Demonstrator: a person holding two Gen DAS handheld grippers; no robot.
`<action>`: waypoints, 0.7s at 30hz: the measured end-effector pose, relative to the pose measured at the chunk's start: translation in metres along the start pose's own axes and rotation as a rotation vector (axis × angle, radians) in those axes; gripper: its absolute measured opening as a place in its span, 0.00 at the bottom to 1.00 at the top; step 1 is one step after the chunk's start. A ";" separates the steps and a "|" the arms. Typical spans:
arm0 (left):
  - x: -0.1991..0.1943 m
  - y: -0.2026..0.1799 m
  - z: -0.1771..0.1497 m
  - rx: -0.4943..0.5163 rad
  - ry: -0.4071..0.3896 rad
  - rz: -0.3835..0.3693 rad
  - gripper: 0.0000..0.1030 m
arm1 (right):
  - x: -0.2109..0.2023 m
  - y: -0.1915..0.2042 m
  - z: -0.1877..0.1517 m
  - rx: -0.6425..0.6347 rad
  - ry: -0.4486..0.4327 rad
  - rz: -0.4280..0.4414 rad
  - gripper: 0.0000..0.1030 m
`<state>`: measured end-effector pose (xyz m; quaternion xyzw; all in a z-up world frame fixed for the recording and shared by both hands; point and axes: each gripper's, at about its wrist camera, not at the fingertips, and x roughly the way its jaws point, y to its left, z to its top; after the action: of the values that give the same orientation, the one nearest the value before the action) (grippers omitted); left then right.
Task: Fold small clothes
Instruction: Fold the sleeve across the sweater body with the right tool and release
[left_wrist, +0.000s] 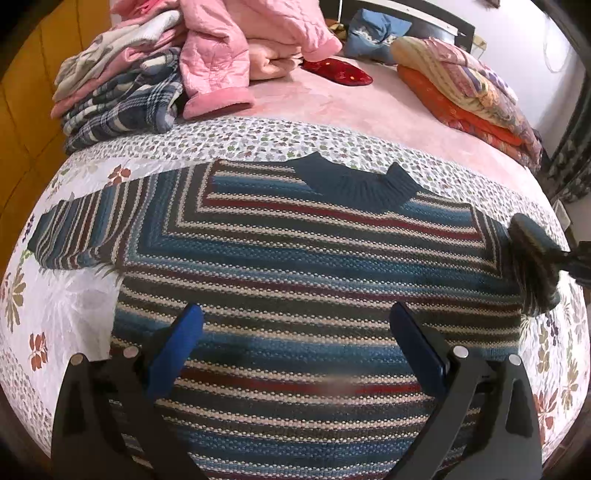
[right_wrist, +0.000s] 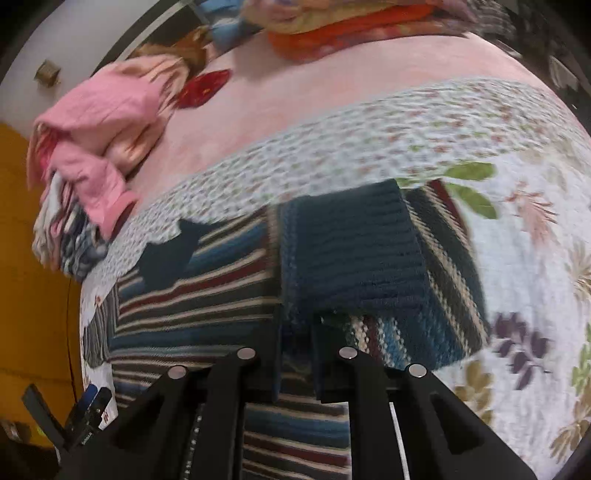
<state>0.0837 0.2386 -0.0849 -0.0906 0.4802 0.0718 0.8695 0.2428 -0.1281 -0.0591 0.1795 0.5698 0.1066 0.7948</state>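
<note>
A small striped knit sweater (left_wrist: 303, 258) in blue, red, cream and grey lies face up on the floral bedspread (left_wrist: 74, 302), its dark teal collar (left_wrist: 354, 184) towards the far side. My left gripper (left_wrist: 295, 321) hovers open over the sweater's lower body, with its blue pads (left_wrist: 184, 336) wide apart and nothing between them. My right gripper (right_wrist: 297, 332) is shut on the sweater's right sleeve, and the sleeve's dark teal cuff (right_wrist: 351, 251) is lifted over the chest. In the left wrist view that raised sleeve (left_wrist: 532, 258) curls up at the right edge. The left sleeve (left_wrist: 81, 229) lies flat and spread out.
A heap of clothes, pink jackets (left_wrist: 229, 44) and a plaid garment (left_wrist: 122, 107), sits at the far left of the bed. Folded orange and patterned blankets (left_wrist: 465, 92) are stacked at the far right. A red item (left_wrist: 338, 72) lies on the pink sheet (left_wrist: 325, 107) between them.
</note>
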 end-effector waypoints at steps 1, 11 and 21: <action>0.001 0.002 0.000 -0.006 0.005 -0.003 0.97 | 0.005 0.009 -0.001 -0.020 0.003 0.002 0.12; 0.012 0.011 -0.001 -0.009 0.032 0.002 0.97 | 0.081 0.070 -0.043 -0.243 0.165 -0.102 0.18; 0.015 -0.021 -0.009 0.057 0.072 -0.045 0.97 | 0.010 0.047 -0.039 -0.269 0.189 -0.050 0.46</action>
<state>0.0890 0.2172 -0.1002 -0.0792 0.5108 0.0353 0.8553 0.2113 -0.0753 -0.0603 0.0463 0.6271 0.1783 0.7568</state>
